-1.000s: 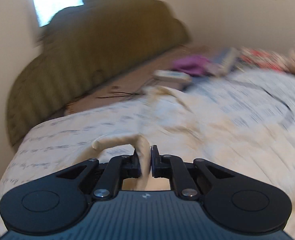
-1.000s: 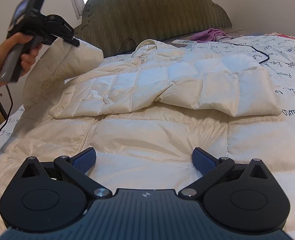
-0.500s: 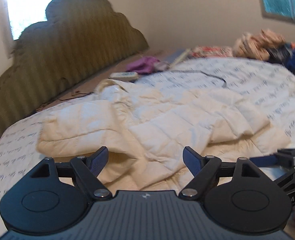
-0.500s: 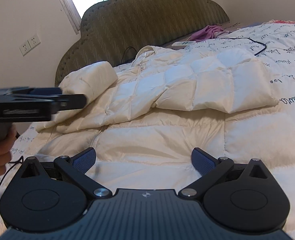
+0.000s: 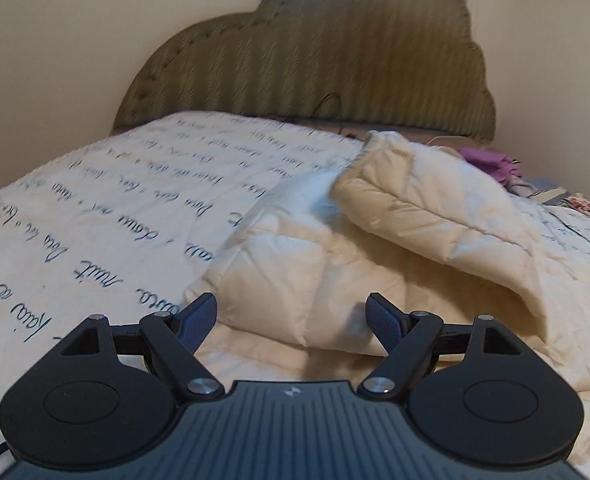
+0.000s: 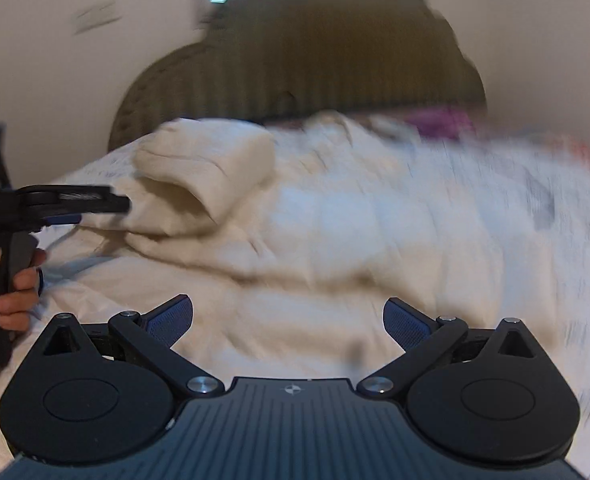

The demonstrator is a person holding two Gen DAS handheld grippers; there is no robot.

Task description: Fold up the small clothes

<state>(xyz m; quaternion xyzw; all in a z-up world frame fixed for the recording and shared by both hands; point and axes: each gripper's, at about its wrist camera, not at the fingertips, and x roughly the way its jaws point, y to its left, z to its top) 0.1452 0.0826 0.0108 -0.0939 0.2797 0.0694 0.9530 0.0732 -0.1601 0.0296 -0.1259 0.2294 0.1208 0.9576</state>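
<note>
A cream quilted puffer jacket (image 5: 395, 248) lies on the bed with both sleeves folded across its body. My left gripper (image 5: 293, 320) is open and empty, low at the jacket's left side, just in front of the folded sleeve (image 5: 295, 276). My right gripper (image 6: 287, 320) is open and empty, low over the jacket's lower part (image 6: 295, 280); this view is blurred. The left gripper also shows in the right wrist view (image 6: 75, 204), at the far left beside the folded sleeve cuff (image 6: 203, 168).
The bed has a white cover with blue handwriting print (image 5: 95, 208) and a green padded headboard (image 5: 315, 60). A purple cloth (image 5: 491, 160) and other items lie near the headboard on the right. A wall stands behind.
The left gripper let go of the sleeve, opened and dropped low to the jacket's left side. The sleeve now lies folded over the jacket. The right gripper swung left, still open.
</note>
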